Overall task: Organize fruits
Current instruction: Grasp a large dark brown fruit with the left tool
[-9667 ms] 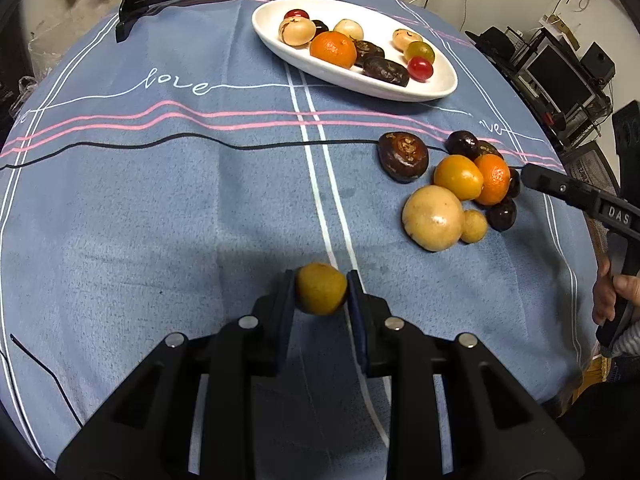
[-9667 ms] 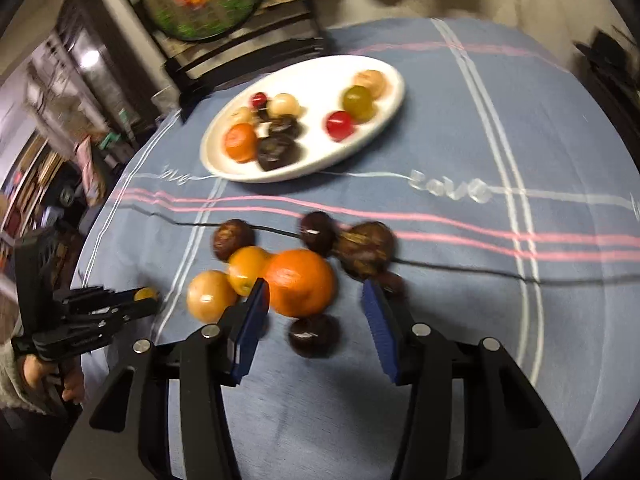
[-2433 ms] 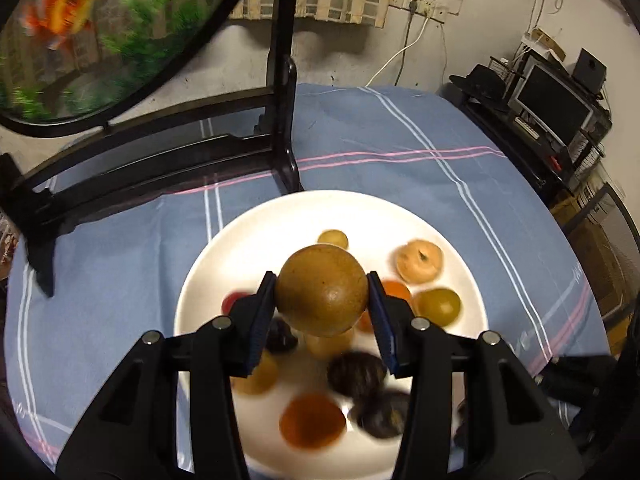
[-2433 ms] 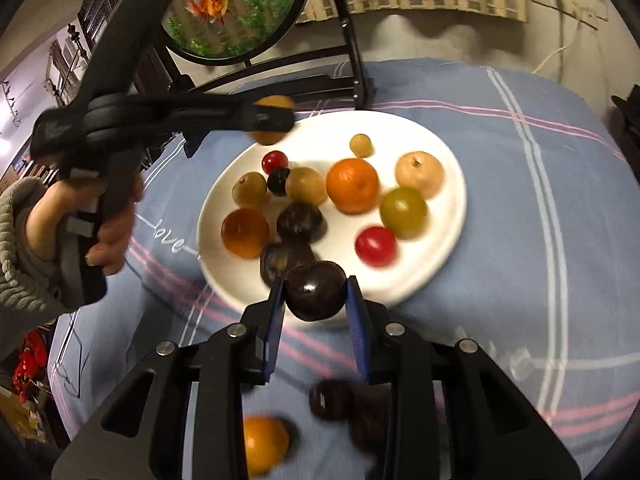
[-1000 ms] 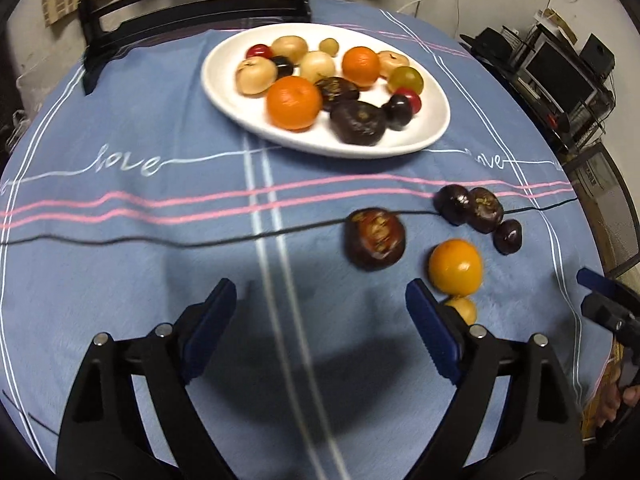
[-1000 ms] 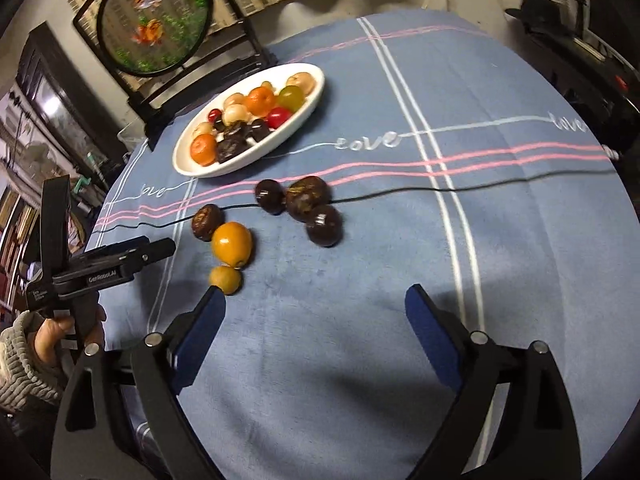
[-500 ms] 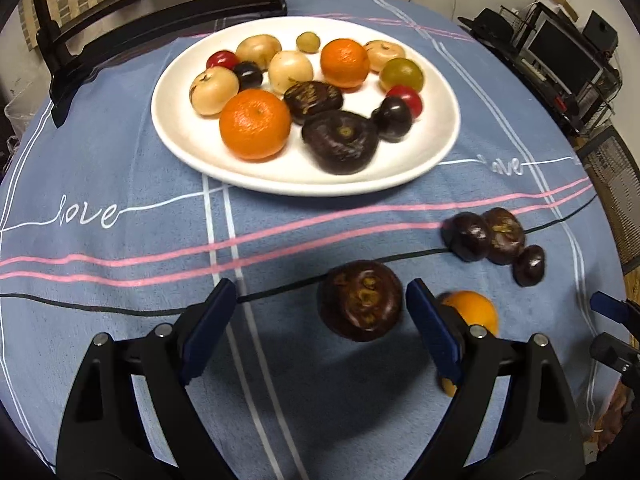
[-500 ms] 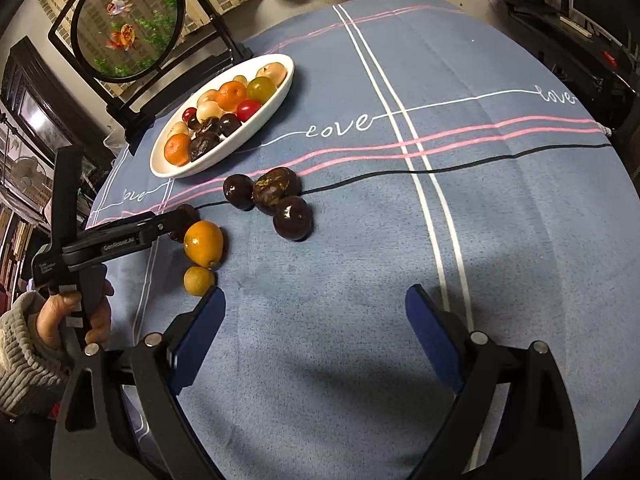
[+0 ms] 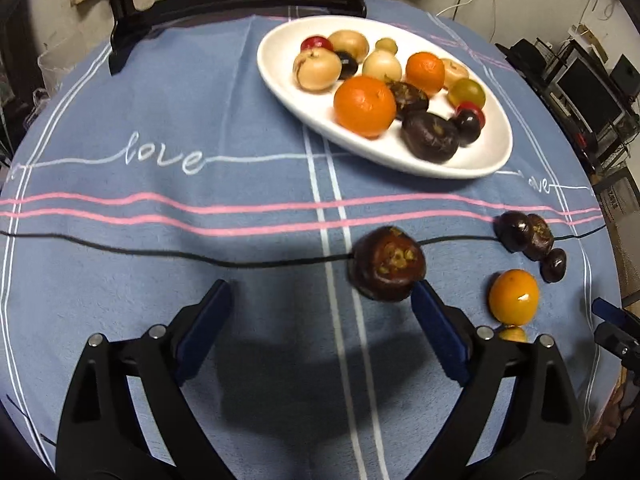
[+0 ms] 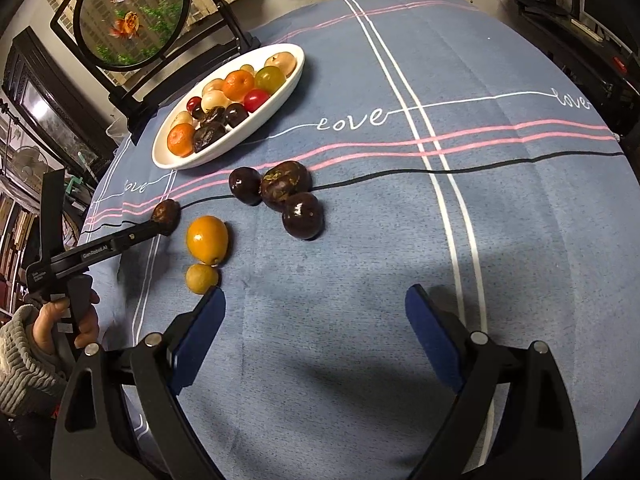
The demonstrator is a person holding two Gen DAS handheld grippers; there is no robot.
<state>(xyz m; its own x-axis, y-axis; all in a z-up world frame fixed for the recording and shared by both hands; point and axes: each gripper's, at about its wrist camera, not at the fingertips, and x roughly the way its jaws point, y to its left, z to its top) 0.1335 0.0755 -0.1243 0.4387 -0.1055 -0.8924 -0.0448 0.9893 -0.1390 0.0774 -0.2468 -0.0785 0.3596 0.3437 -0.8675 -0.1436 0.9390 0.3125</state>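
Left gripper (image 9: pixel 320 308) hovers with empty jaws opening wide, its right pad just beside a dark brown fruit (image 9: pixel 387 263) on the blue tablecloth (image 9: pixel 160 128). Right gripper (image 10: pixel 314 320) is spread wide and empty. More fruit fills the white plate (image 9: pixel 476 164).

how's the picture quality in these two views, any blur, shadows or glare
Left wrist view: the plate and its fruit look motion-smeared, and a dark shadow lies on the tablecloth between the fingers. Right wrist view: sharper, with small highlights on the glossy dark fruit and orange fruit. Both bend straight lines, fisheye-style.
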